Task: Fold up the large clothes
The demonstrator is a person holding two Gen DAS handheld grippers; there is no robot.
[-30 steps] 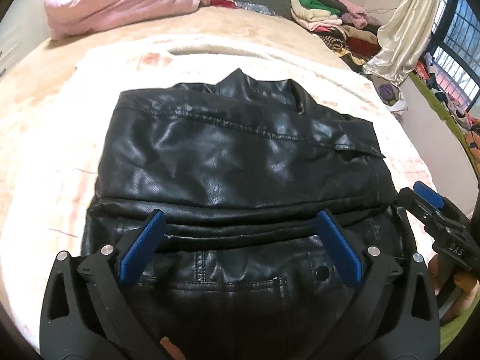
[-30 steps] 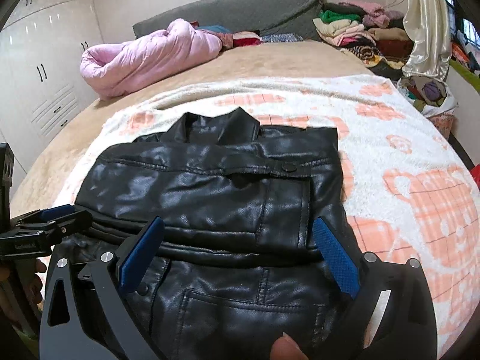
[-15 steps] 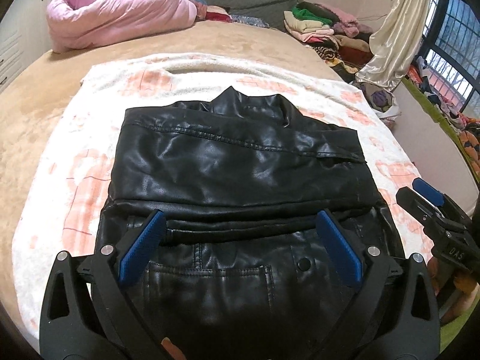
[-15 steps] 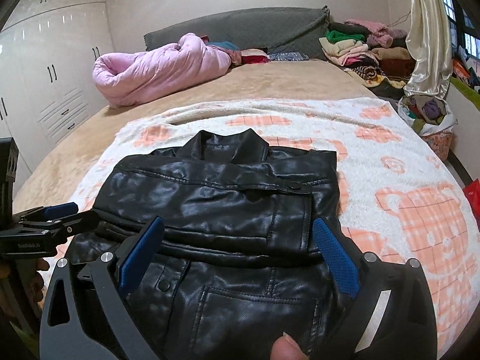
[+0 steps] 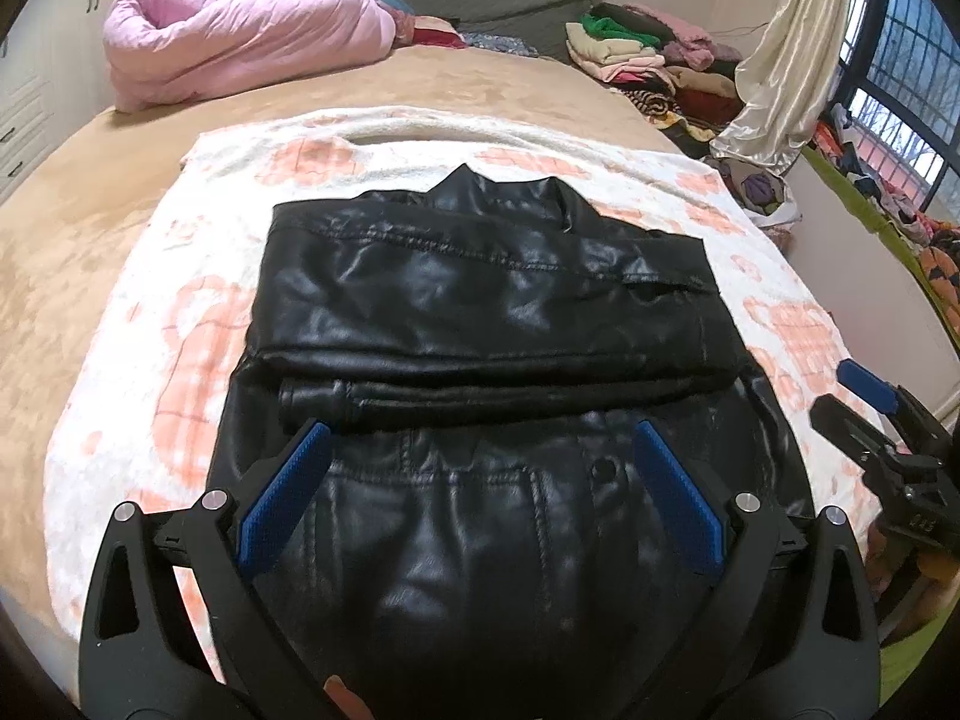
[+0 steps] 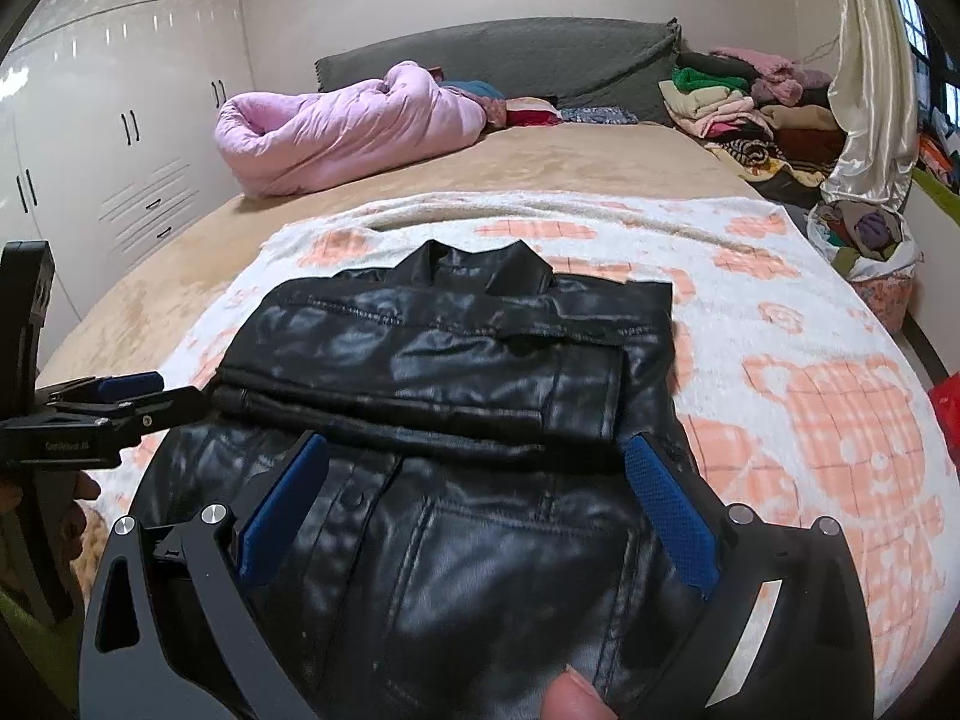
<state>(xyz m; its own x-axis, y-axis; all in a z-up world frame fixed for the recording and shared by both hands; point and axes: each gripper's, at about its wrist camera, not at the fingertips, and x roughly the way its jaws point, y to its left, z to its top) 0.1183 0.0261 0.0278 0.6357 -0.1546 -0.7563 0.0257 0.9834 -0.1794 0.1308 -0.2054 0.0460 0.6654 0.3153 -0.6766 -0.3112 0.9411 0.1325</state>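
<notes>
Black leather jacket (image 5: 480,324) lying on a white-and-orange patterned blanket (image 5: 150,372) spread over a tan bed (image 5: 72,192). In both views the jacket fills the centre and lower half of the frame, collar toward the top, sleeves folded across the body in a band above the hem.

Left wrist view: the left gripper (image 5: 480,480) occupies the bottom of the frame, its blue pads (image 5: 282,492) spread wide apart over the lower jacket panel, nothing held between them. At the right edge the right gripper (image 5: 864,414) appears side-on beside the jacket's right border; from here its jaw gap cannot be judged. A barred window (image 5: 900,78) in the upper right shows only in this view.

Right wrist view: the right gripper (image 6: 477,492) sits at the bottom of the frame with its jaws likewise wide open and empty above a stitched pocket (image 6: 528,576). The left gripper (image 6: 126,393) enters from the left edge, side-on, level with the folded sleeve band. White wardrobe doors (image 6: 108,138) fill the upper left, seen fully only here.

Common to both views: a rolled pink quilt (image 5: 240,42) in the upper left, a grey headboard (image 6: 510,60) at the top centre, stacked clothes (image 6: 738,102) and a pale curtain (image 5: 786,60) in the upper right.
</notes>
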